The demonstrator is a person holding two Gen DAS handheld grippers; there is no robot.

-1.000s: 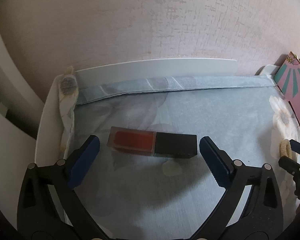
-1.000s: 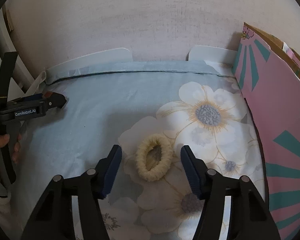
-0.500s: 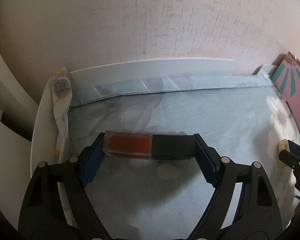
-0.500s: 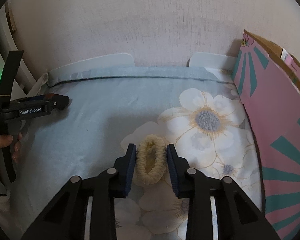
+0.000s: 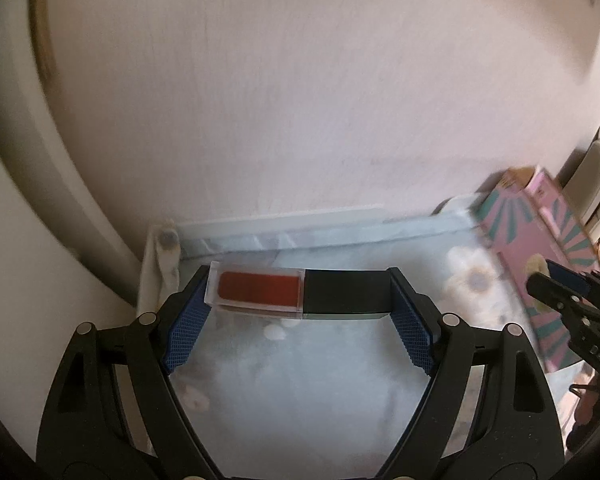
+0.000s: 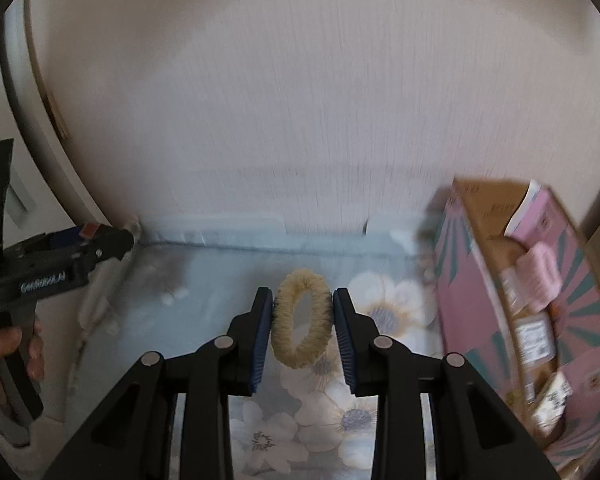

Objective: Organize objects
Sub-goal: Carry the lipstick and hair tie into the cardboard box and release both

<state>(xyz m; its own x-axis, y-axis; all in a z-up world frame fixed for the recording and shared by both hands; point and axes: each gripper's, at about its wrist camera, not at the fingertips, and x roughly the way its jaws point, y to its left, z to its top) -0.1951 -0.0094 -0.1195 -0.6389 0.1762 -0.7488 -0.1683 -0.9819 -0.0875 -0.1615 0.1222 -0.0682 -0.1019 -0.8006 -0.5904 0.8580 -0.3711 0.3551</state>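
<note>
Lip gloss tube (image 5: 300, 293) clamped crosswise betw. left tongs (image 5: 298, 312), cream hair tie (image 6: 302, 319) pinched betw. right tongs (image 6: 302, 336), both above floral bedsheet (image 6: 204, 280).

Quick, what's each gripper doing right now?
Left gripper: shut on the lip gloss tube, gripped end to end.
Right gripper: shut on the cream scrunchie.

blurred "genrobot.ai" on the left gripper (image 6: 100, 246); box (image 6: 512, 300) labels unreadable

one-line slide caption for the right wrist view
Right gripper clamps a cream scrunchie above the floral bedsheet, open pink box alongside.
</note>
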